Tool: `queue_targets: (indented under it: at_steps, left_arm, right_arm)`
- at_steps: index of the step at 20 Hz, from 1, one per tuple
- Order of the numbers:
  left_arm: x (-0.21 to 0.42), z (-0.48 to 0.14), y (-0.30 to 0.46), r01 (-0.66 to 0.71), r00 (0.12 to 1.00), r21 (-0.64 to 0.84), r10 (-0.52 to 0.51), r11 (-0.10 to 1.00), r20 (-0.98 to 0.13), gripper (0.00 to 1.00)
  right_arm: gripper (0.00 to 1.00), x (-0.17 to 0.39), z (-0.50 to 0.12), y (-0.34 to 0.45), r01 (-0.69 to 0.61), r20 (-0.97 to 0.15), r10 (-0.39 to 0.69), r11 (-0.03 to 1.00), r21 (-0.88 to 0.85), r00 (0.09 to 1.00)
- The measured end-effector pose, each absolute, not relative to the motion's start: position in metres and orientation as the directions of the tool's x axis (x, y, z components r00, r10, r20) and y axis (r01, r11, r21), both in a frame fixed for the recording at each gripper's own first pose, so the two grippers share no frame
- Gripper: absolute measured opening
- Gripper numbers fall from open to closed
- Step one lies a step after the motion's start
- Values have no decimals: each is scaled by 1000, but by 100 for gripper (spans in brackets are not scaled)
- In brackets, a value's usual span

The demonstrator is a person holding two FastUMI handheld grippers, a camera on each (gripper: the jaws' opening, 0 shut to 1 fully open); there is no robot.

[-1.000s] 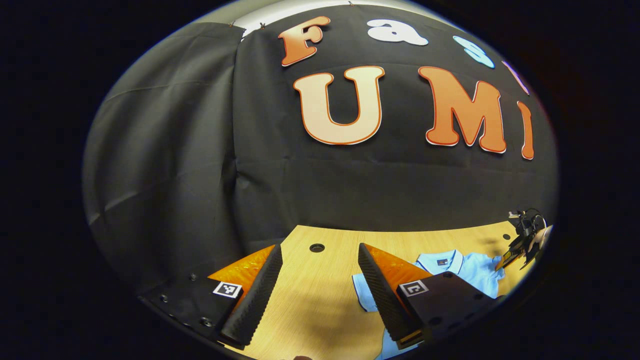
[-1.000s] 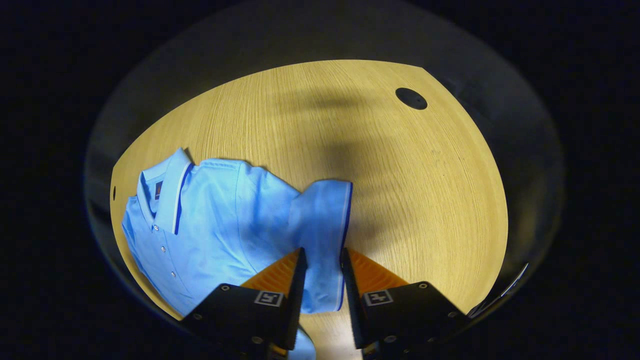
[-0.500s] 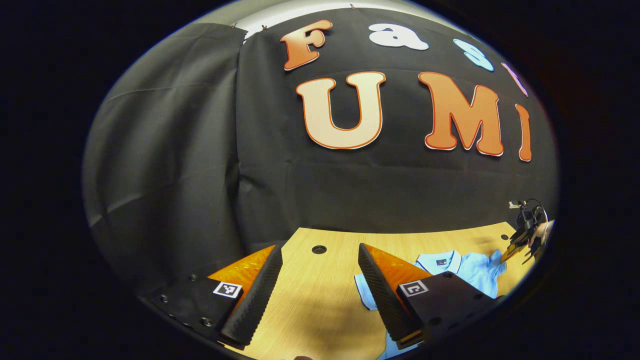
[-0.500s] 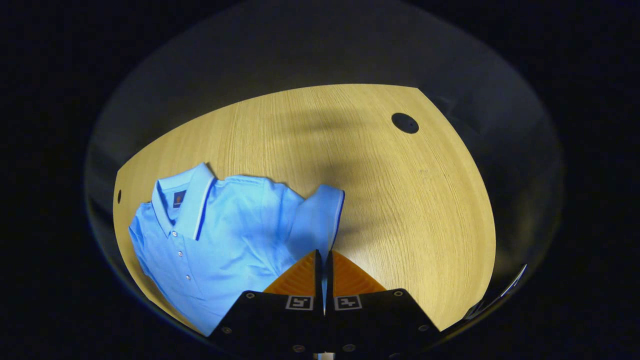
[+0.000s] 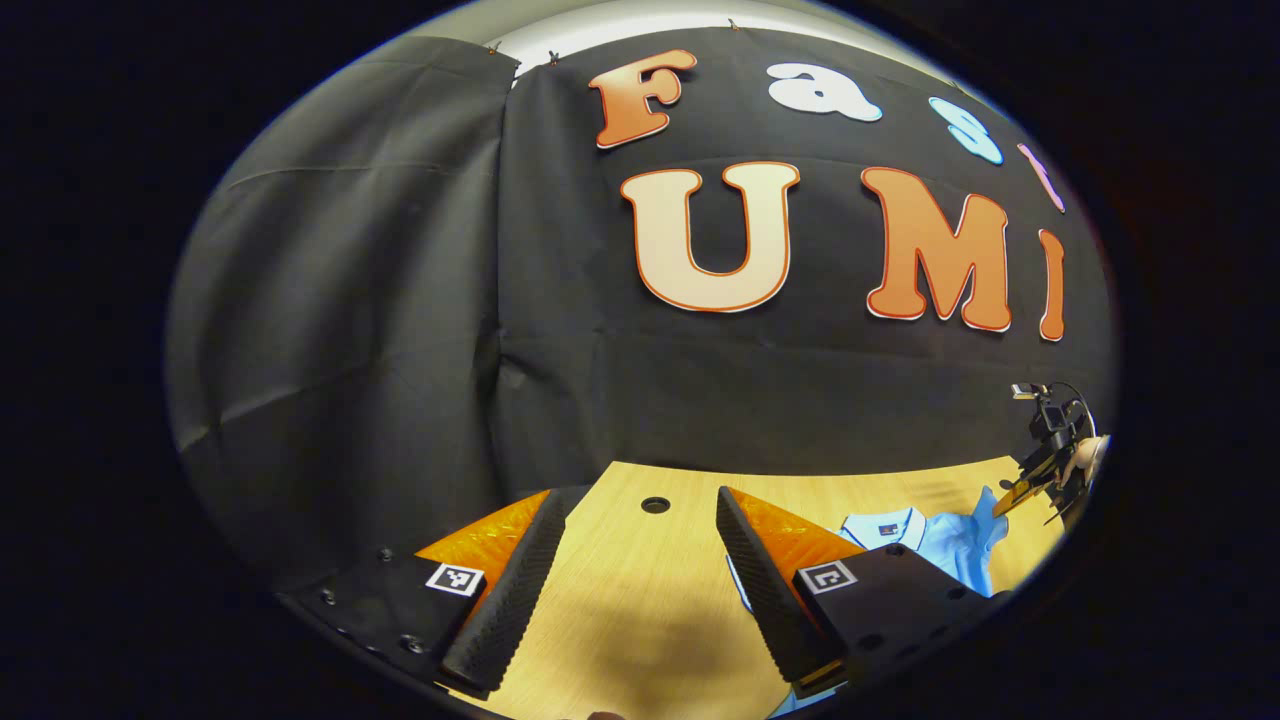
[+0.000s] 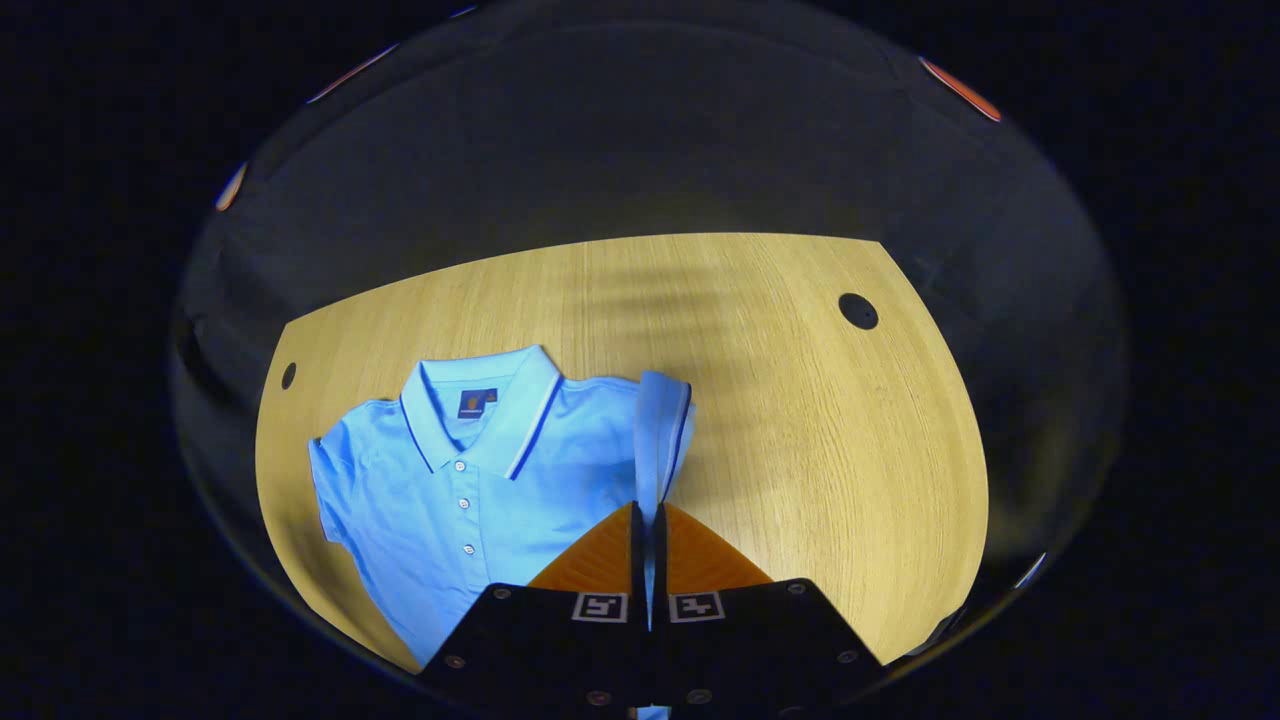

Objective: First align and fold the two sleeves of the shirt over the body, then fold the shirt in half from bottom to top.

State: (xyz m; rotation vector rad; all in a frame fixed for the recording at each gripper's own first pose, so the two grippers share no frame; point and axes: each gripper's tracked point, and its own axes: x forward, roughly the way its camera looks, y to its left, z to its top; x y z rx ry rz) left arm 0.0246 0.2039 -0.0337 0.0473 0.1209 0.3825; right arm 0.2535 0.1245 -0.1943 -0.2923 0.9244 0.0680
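Wooden table (image 5: 640, 600) under the left gripper (image 5: 630, 575), which hovers with fingers spread wide, holding nothing. Right of it lies the shirt (image 5: 940, 545); beyond the shirt the right gripper (image 5: 1030, 490) lifts a sleeve, higher than a second ago.

Right gripper view: the shirt (image 6: 470, 480) lies flat on the table (image 6: 800, 400), collar away from the gripper (image 6: 647, 525). Its fingers are pressed together on the sleeve (image 6: 660, 440), now raised upright off the table; a second ago they stood apart around it.

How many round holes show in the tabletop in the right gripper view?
2: one hole near the table's far right corner, one hole at its left edge beside the shirt. Cloth may hide others.
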Motion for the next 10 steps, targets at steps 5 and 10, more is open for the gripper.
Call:
queue_targets:
  at_steps: [5, 10]
  left_arm:
    - [12, -34, 231, -390, 912, 62, 395, 919, -110, 98]
    - [2, -36, 256, -417, 898, 72, 423, 906, -119, 99]
  right_arm:
    - [2, 243, -197, 179, -253, -792, 7, 949, -187, 611]
    - [2, 223, -222, 229, -328, -820, 71, 933, -147, 568]
